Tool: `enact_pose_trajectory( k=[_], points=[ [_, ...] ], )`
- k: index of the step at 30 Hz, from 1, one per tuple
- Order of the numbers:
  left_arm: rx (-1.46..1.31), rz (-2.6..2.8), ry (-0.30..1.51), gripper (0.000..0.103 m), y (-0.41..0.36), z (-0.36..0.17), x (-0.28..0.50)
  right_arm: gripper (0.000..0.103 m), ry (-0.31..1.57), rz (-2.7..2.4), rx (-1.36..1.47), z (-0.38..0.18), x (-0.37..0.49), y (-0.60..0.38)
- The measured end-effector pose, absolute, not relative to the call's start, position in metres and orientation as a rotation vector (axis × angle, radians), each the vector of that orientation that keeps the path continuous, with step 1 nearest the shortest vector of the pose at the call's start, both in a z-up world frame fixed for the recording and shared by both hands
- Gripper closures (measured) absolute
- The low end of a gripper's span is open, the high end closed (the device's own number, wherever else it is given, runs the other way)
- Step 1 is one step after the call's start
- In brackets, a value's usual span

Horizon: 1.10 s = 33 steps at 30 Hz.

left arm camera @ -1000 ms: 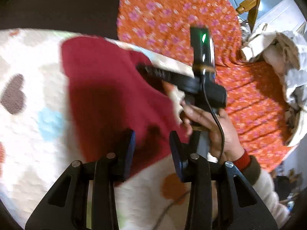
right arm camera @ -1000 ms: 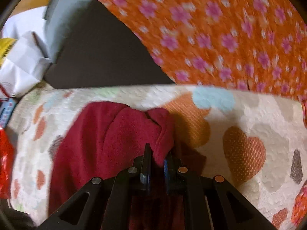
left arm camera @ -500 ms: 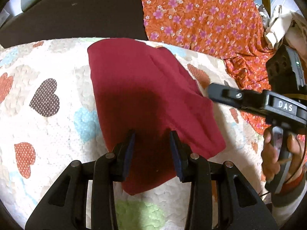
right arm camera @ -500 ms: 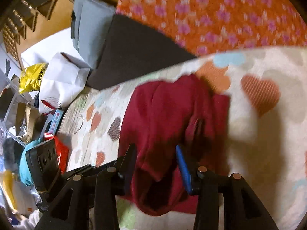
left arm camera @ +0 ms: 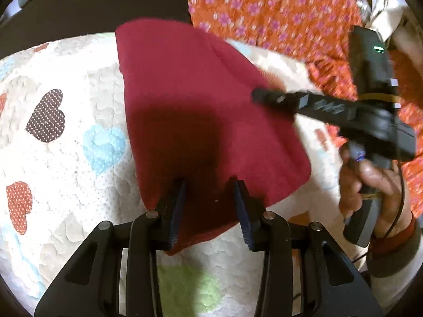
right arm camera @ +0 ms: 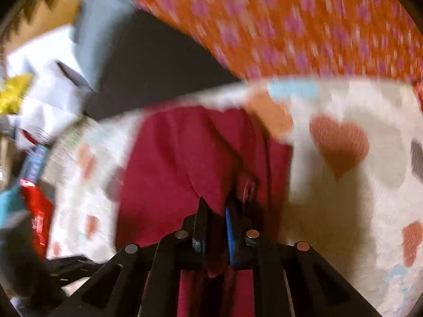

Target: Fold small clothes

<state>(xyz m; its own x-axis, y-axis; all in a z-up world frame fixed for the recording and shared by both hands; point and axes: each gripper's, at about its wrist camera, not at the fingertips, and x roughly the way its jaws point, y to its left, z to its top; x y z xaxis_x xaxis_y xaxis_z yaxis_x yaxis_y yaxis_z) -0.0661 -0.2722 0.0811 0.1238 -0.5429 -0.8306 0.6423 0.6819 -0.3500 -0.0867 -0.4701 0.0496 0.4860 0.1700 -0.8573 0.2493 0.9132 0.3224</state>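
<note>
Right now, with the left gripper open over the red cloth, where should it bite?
Take the red garment at its near hem, coming in low from the near side. That edge lies flat on the heart quilt between the left gripper's open fingers; the right gripper already pinches a fold.

A home; heart-patterned quilt point(left arm camera: 66, 158) (floral orange sheet point(left arm camera: 277, 13)).

garment point(left arm camera: 201, 111) on quilt point(left arm camera: 68, 174), floral cloth point(left arm camera: 277, 13) behind
</note>
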Motion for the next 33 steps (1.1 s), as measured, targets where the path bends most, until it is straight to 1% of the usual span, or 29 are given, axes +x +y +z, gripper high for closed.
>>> enact_pose_trajectory(
  k=[1,2,4,5,6,7,10,14,15,16,17,19,23,24,26,28,29,31,33],
  points=[
    [0.105,-0.857,1.161,0.067,-0.273,0.078,-0.066,0.092,1.071,-0.034,0.474,0.043,-0.088,-0.471],
    [0.104,-0.854,1.156,0.067,-0.272,0.078,-0.067,0.092,1.03,-0.027,0.525,0.046,-0.093,-0.476],
    [0.114,-0.858,1.148,0.067,-0.271,0.078,-0.068,0.081,0.992,-0.016,0.593,0.056,-0.102,-0.486],
    [0.115,-0.858,1.148,0.067,-0.271,0.078,-0.068,0.066,0.967,-0.037,0.592,0.065,-0.109,-0.49],
    [0.114,-0.855,1.148,0.067,-0.271,0.077,-0.067,0.053,0.946,-0.064,0.577,0.07,-0.112,-0.49],
    [0.112,-0.852,1.151,0.067,-0.272,0.076,-0.067,0.052,0.93,-0.089,0.567,0.074,-0.115,-0.492],
    [0.116,-0.845,1.15,0.067,-0.274,0.076,-0.067,0.052,0.948,-0.074,0.639,0.067,-0.111,-0.495],
    [0.115,-0.848,1.149,0.067,-0.273,0.075,-0.066,0.05,0.993,-0.061,0.617,0.054,-0.094,-0.483],
    [0.112,-0.847,1.153,0.067,-0.273,0.075,-0.065,0.053,1.002,-0.052,0.593,0.055,-0.09,-0.476],
    [0.107,-0.847,1.157,0.067,-0.272,0.077,-0.065,0.061,1.001,-0.053,0.532,0.056,-0.086,-0.468],
    [0.095,-0.847,1.159,0.067,-0.271,0.078,-0.064,0.091,0.994,-0.065,0.48,0.056,-0.083,-0.463],
    [0.065,-0.844,1.16,0.067,-0.266,0.082,-0.062,0.09,1.002,-0.083,0.442,0.058,-0.083,-0.461],
    [0.016,-0.866,1.109,0.067,-0.259,0.095,-0.065,0.091,0.892,-0.119,0.274,0.102,-0.103,-0.457],
    [0.023,-0.871,1.096,0.067,-0.26,0.096,-0.067,0.091,0.884,-0.129,0.268,0.106,-0.105,-0.459],
    [0.074,-0.864,1.081,0.067,-0.268,0.092,-0.072,0.09,0.93,-0.134,0.306,0.091,-0.101,-0.469],
    [0.13,-0.837,1.085,0.067,-0.275,0.081,-0.075,0.088,1.017,-0.125,0.362,0.058,-0.089,-0.474],
    [0.145,-0.827,1.086,0.067,-0.277,0.075,-0.075,0.086,1.023,-0.119,0.377,0.05,-0.088,-0.475],
    [0.149,-0.835,1.088,0.067,-0.276,0.075,-0.076,0.083,1.003,-0.111,0.411,0.052,-0.091,-0.48],
    [0.145,-0.847,1.097,0.067,-0.273,0.08,-0.074,0.077,0.989,-0.14,0.433,0.068,-0.1,-0.484]
  ],
)
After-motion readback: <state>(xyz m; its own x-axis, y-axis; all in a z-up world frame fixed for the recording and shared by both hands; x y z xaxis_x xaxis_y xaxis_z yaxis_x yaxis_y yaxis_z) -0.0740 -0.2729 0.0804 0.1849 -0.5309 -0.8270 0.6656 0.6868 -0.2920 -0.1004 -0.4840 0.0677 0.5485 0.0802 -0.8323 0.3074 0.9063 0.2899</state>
